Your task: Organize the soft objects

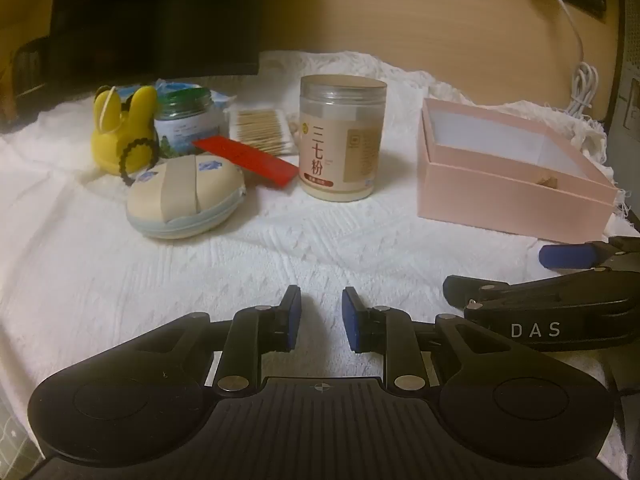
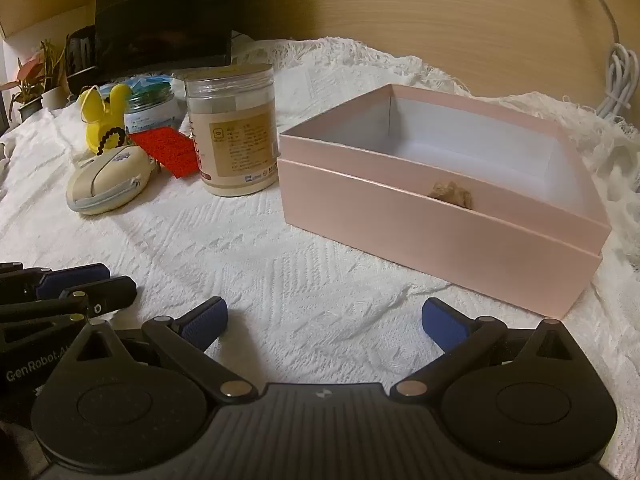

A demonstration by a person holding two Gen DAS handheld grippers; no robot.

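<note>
Soft objects wait at the far left of your white cloth, well beyond both tools. Nearest you, your left gripper has its jaws narrowly parted with nothing between them, and your right gripper stands spread wide, also empty, over bare cloth. Farther out on the right sits the pink box, open, with a small tan thing inside. Across from it you have the cream pouch, then the tall jar, the red card and the yellow bunny toy.
</note>
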